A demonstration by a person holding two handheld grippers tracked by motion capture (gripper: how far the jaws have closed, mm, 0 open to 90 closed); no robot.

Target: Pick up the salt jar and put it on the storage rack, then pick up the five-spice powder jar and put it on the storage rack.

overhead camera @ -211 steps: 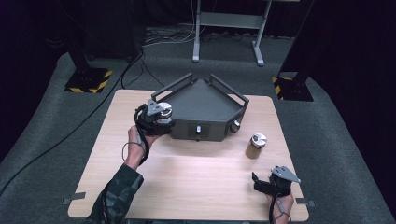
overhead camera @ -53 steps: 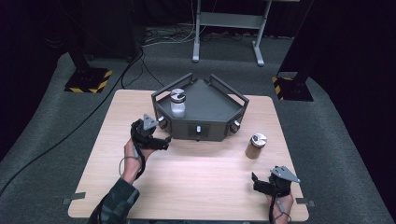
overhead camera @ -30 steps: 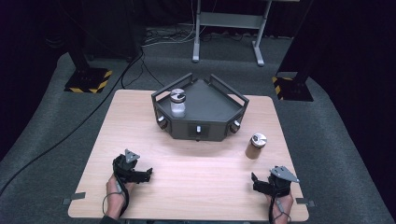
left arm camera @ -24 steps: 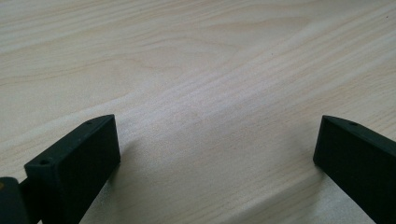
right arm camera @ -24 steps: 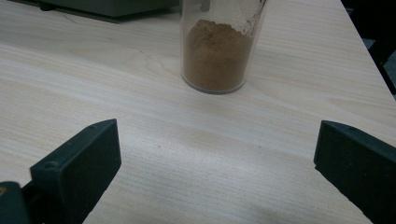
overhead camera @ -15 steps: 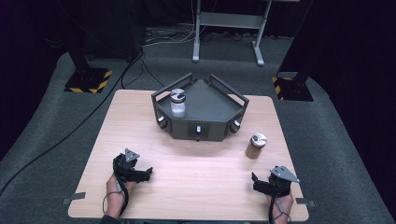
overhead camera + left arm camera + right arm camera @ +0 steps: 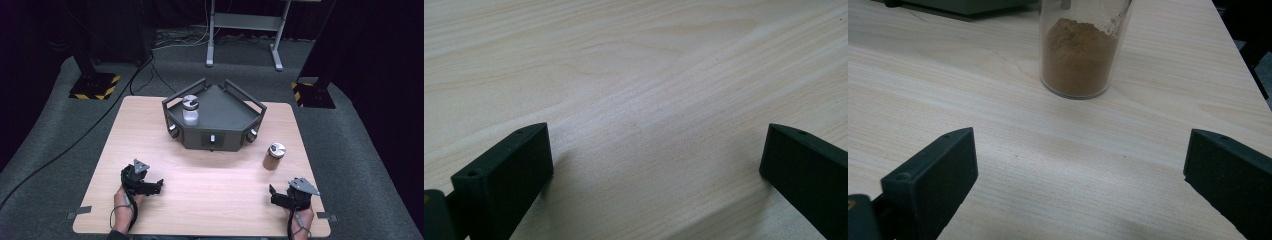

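Observation:
A dark grey wedge-shaped scale or stand [image 7: 220, 107] sits at the table's far middle. On its left part stands a jar of white powder [image 7: 190, 109] with a silver lid. A jar of brown powder [image 7: 273, 156] [image 7: 1079, 54] stands on the wood right of the stand. My left gripper [image 7: 159, 185] [image 7: 651, 172] rests open on the near left of the table, nothing between its jaws. My right gripper [image 7: 272, 194] [image 7: 1075, 172] rests open at the near right, just short of the brown jar.
The wooden table [image 7: 210, 200] ends close behind both hands. Grey carpet surrounds it. Black stands with yellow-striped bases [image 7: 95, 85] sit beyond the far corners, and a metal frame [image 7: 242, 22] stands farther back.
My left gripper let go of the white jar on the stand and drew back to the table's near left, where it has rested for the last second. The right gripper has stayed still.

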